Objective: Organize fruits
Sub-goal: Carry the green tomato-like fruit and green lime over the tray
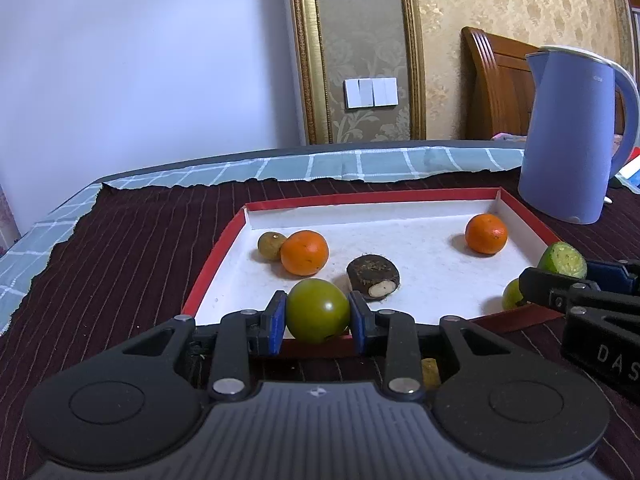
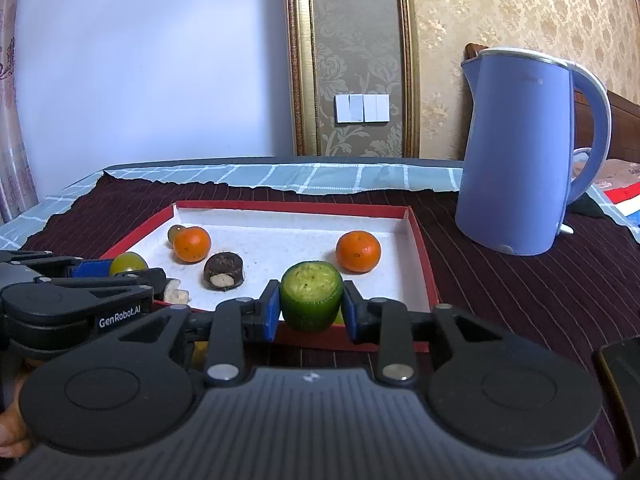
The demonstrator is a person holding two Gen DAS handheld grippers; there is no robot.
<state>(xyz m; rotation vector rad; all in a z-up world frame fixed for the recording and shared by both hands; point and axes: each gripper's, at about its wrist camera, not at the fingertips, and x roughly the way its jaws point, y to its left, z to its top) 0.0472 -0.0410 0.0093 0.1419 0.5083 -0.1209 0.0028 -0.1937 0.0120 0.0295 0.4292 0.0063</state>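
My left gripper (image 1: 318, 316) is shut on a round green fruit (image 1: 317, 310), held over the near edge of the red-rimmed white tray (image 1: 216, 264). My right gripper (image 2: 309, 307) is shut on a cut green fruit piece (image 2: 311, 300), over the tray's near edge (image 2: 420, 256). In the tray lie two oranges (image 1: 305, 252) (image 1: 486, 234), a small olive-brown fruit (image 1: 271, 245) and a dark brown cut piece (image 1: 373, 277). A small green fruit (image 1: 512, 294) lies under the right gripper. The left gripper and its fruit (image 2: 128, 263) show in the right wrist view.
A blue kettle (image 1: 576, 136) stands on the dark striped cloth right of the tray. A pale lump (image 2: 176, 292) lies at the tray's near left corner. A yellow item (image 1: 430, 372) lies under my left gripper. The table's far edge has checked cloth (image 1: 320, 164).
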